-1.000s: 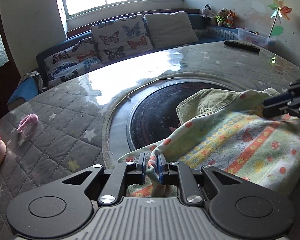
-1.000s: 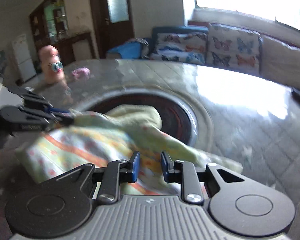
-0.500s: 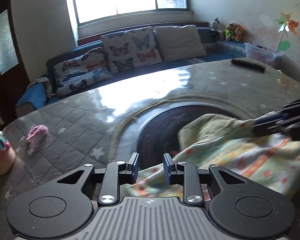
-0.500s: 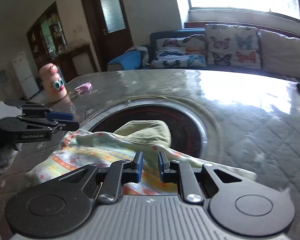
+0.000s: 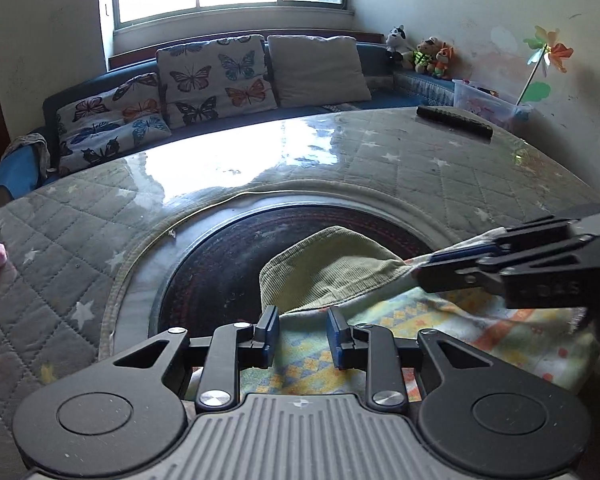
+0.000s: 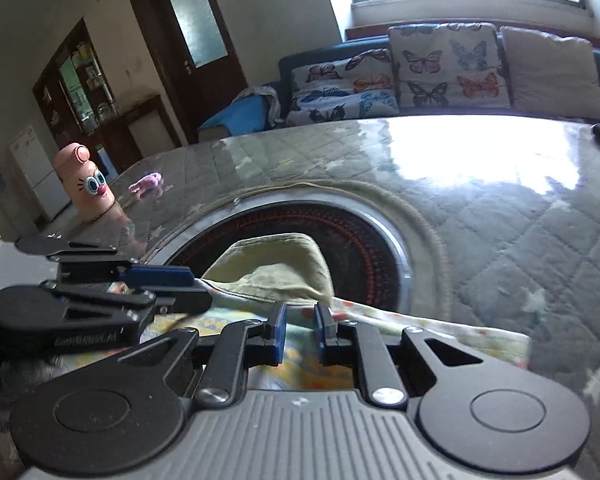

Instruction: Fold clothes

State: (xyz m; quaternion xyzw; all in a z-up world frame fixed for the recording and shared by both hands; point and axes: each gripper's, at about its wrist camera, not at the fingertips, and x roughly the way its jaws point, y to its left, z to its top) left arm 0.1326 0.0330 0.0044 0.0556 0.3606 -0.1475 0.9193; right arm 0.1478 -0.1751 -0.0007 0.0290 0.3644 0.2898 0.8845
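Presently our left gripper (image 5: 302, 332) stands with jaws apart over the garment (image 5: 440, 324), gripping nothing. Our right gripper (image 6: 300, 330) shows a narrower gap, with cloth lying below it; we cannot tell whether any is pinched. The patterned garment lies partly doubled on the quilted table (image 5: 400, 156), its green corduroy lining (image 5: 332, 268) turned up over the dark round inset (image 5: 216, 264). We judge folding midway: edges uneven, squaring left. Lettering on the left gripper's side is unreadable.
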